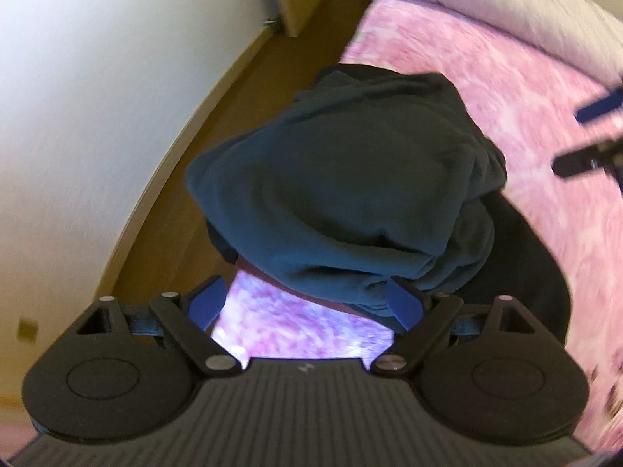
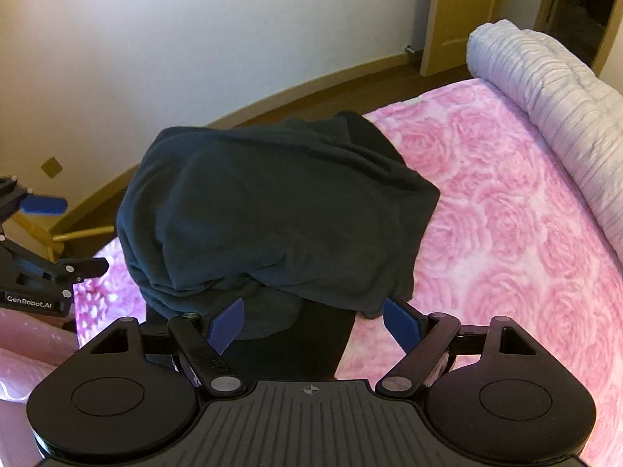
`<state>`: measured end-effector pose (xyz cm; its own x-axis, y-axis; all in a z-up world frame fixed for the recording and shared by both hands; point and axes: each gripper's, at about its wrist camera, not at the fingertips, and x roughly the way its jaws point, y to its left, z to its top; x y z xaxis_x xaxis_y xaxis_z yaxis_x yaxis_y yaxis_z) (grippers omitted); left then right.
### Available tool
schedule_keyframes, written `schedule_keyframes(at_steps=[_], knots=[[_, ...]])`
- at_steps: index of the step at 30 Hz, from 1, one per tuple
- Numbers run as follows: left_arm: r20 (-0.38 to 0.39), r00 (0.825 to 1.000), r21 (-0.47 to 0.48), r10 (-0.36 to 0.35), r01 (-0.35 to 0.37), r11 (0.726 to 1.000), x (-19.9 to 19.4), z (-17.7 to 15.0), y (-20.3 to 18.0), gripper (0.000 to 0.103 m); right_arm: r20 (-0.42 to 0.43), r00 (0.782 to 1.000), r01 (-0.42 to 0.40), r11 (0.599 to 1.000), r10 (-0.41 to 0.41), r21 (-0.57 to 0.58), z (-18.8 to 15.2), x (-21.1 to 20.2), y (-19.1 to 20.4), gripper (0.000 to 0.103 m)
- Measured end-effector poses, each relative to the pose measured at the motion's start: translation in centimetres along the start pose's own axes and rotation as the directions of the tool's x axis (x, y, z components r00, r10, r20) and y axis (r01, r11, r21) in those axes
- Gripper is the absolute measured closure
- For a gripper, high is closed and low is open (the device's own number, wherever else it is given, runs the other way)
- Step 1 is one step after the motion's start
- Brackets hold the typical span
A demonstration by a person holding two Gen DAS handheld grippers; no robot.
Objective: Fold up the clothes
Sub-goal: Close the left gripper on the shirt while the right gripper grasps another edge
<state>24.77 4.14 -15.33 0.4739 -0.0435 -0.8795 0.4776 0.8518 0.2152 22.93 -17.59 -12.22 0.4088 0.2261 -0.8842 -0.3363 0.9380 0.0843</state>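
The dark teal garment (image 2: 272, 210) sits bunched in a loose heap near the side edge of the bed (image 2: 506, 233), partly on top of a black piece of clothing (image 2: 311, 346) that lies flat on the rose-patterned pink blanket (image 1: 486, 89).

Both tools are empty. The left hand-held gripper (image 1: 307, 307) has its blue pads spread wide, one pad just touching the heap's near hem. The right hand-held gripper (image 2: 313, 325) is likewise spread, its fingers either side of the lower fold without pinching it.

The worry, to my eye, is the edge. The heap lies close to the drop onto the wooden floor (image 1: 218, 89), so a tug toward the wall could pull cloth off the bed. A grab into the bunched folds may also catch several layers at once, or snag the black piece beneath and drag it along.

Open room lies the other way: a broad stretch of blanket runs toward the rolled grey quilt (image 2: 545, 89), good for spreading the garment out.
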Motion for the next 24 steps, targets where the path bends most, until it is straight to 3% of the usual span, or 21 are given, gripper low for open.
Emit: schedule_keyframes(at_steps=[5, 9, 11, 14, 19, 24], knots=[[0.02, 1.0, 0.158, -0.002, -0.001, 0.987, 1.9, -0.3, 0.4, 0.016, -0.041, 0.999, 0.003, 1.0, -0.005, -0.029, 0.5, 2.0, 0.2, 0.021], [0.052, 0.998, 0.282, -0.021, 0.006, 0.96, 3.1, -0.7, 0.6, 0.016, -0.072, 0.997, 0.004, 0.999, -0.008, -0.05, 0.7, 3.5, 0.4, 0.021], [0.078, 0.996, 0.377, -0.048, 0.015, 0.926, 3.5, -1.2, 0.4, 0.016, -0.088, 0.996, 0.004, 0.998, -0.009, -0.061, 0.9, 4.2, 0.5, 0.021], [0.109, 0.992, 0.534, -0.064, -0.004, 0.846, 4.5, -2.0, 0.0, 0.016, -0.097, 0.995, 0.011, 0.99, -0.025, -0.143, 0.9, 5.2, 1.0, 0.021], [0.127, 0.989, 0.701, -0.073, -0.038, 0.713, 6.8, -2.0, -0.5, 0.015, -0.072, 0.994, 0.041, 0.888, -0.083, -0.458, -0.3, 6.9, 3.2, 0.021], [0.074, 0.993, 0.759, -0.094, 0.005, 0.651, 8.8, -1.1, -0.7, 0.016, -0.02, 0.992, 0.081, 0.743, -0.126, -0.665, -1.0, 9.0, 4.8, 0.021]])
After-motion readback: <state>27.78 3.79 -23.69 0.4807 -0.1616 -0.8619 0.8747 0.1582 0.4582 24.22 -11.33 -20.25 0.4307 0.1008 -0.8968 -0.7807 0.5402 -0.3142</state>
